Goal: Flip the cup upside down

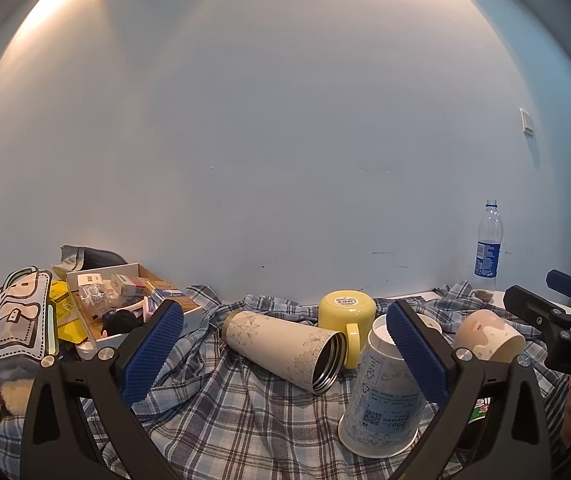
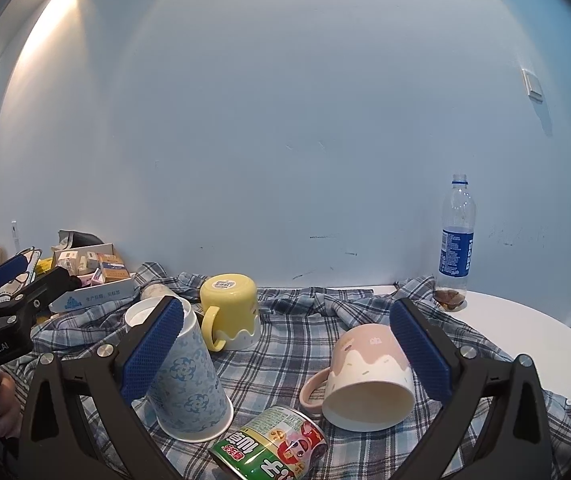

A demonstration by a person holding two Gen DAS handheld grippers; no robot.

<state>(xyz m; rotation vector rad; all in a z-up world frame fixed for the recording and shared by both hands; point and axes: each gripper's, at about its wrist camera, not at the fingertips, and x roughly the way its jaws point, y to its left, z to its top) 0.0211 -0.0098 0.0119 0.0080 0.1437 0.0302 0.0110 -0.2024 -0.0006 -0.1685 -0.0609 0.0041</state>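
A pink and cream mug (image 2: 369, 380) lies on its side on the plaid cloth (image 2: 285, 344), mouth toward me, handle to the left; it also shows in the left wrist view (image 1: 489, 336). My right gripper (image 2: 285, 352) is open, its right pad (image 2: 421, 352) close by the mug's right side. A blue-patterned paper cup (image 2: 189, 384) stands upside down; it also shows in the left wrist view (image 1: 385, 392). A yellow mug (image 2: 229, 300) stands upside down behind. My left gripper (image 1: 285, 352) is open and empty, its right pad (image 1: 417, 352) in front of the paper cup.
A floral thermos (image 1: 285, 344) lies on its side, mouth open. A green tin can (image 2: 273, 444) lies near the front. A plastic bottle (image 2: 455, 236) stands by the wall at right. A box of small items (image 1: 125, 300) and a pouch (image 1: 13, 320) sit at left.
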